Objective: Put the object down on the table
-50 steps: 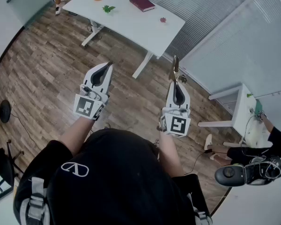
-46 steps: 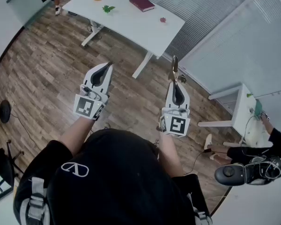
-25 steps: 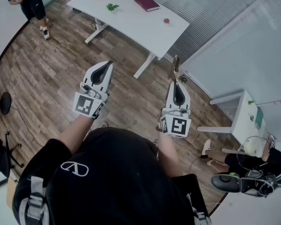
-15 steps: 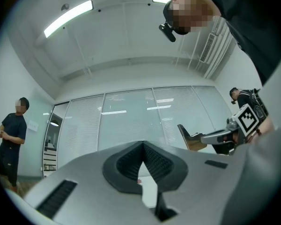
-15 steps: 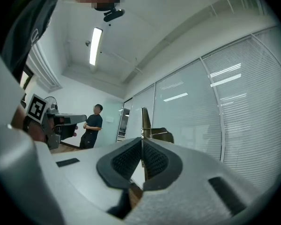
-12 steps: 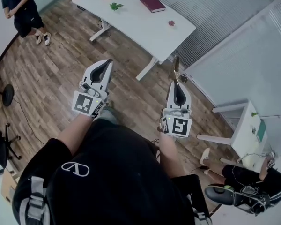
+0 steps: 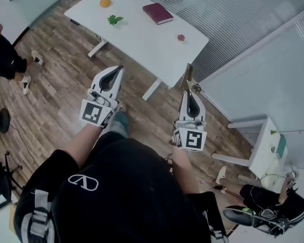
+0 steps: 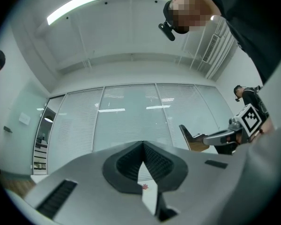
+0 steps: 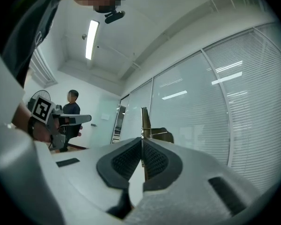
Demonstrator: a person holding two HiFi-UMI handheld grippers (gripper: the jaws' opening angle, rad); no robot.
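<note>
Both forearms reach forward, left tongs (image 7: 119, 69) and right tongs (image 7: 191, 92) side by side, jaws together.

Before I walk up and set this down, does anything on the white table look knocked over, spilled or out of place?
Nothing stands out. The orange fruit, leafy sprig, dark red book and small red piece lie apart on the white table, with nothing spilled. The right gripper is shut on a thin brown object.
</note>
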